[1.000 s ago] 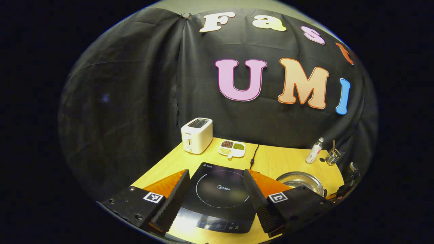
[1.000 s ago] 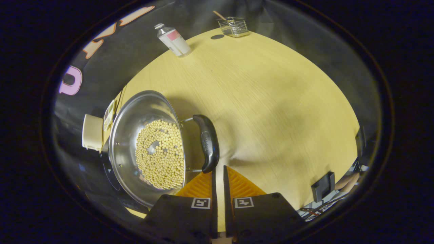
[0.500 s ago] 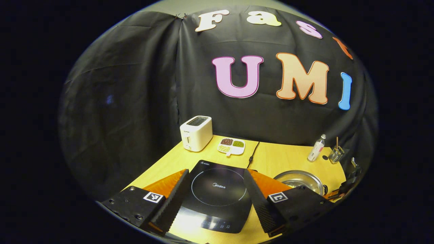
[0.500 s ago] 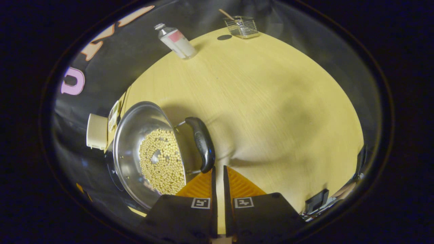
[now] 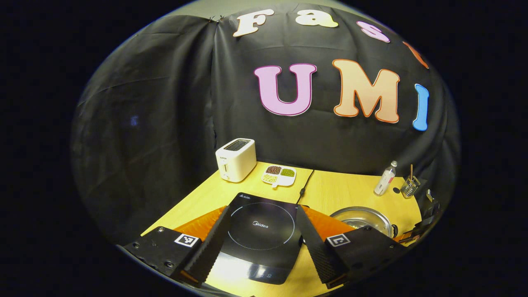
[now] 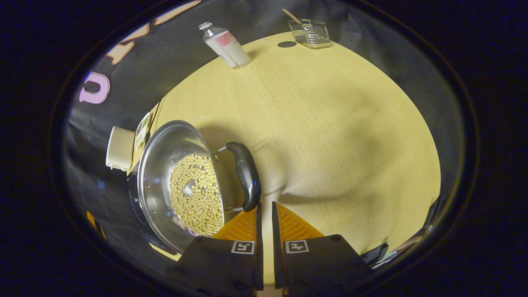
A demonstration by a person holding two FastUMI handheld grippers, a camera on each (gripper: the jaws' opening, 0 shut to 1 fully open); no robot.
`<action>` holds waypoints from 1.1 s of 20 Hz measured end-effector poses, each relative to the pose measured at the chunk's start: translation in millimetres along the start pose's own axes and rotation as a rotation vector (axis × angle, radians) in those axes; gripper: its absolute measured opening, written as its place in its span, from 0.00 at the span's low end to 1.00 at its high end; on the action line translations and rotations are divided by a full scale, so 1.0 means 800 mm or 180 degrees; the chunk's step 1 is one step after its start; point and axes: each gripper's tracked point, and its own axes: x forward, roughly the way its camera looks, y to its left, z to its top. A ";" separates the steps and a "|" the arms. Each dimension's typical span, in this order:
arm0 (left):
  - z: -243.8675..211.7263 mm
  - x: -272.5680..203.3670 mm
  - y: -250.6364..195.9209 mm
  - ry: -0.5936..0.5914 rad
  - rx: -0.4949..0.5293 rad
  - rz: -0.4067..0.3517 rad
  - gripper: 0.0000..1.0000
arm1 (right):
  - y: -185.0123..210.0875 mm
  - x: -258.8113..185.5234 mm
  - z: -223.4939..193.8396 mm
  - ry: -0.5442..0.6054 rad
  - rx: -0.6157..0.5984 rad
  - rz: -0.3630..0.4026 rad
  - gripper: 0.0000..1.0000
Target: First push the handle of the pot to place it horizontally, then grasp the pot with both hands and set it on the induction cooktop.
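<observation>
The handle-push step looks in hand: the right claw (image 6: 264, 210), fingers nearly together and holding nothing, sits at the handle (image 6: 245, 175) of the pot (image 6: 159, 173) (soybeans inside) on the counter (image 6: 330, 123), while the left claw (image 5: 262, 239) hangs wide over the induction cooktop (image 5: 262, 225), so next comes nudging the handle level

You see the steel pot (image 6: 165, 165) standing on the table (image 6: 330, 123), just to the right of the induction cooktop (image 5: 260, 231). It holds pale yellow beans (image 6: 196, 194). Its black handle (image 6: 246, 175) sticks out on the side away from the flat, black, bare cooktop.
</observation>
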 end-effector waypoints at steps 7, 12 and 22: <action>-0.034 0.021 -0.035 0.0336 -0.0071 -0.0311 0.97 | -0.029 -0.034 -0.008 0.0084 -0.0092 0.0094 0.72; -0.105 0.045 -0.085 0.1152 -0.0216 -0.0979 0.96 | -0.021 -0.053 0.002 0.0137 -0.0019 0.0385 1.00; -0.198 0.105 -0.135 0.2177 -0.0121 -0.1302 0.97 | 0.038 -0.040 0.047 0.0232 -0.0166 0.0795 0.92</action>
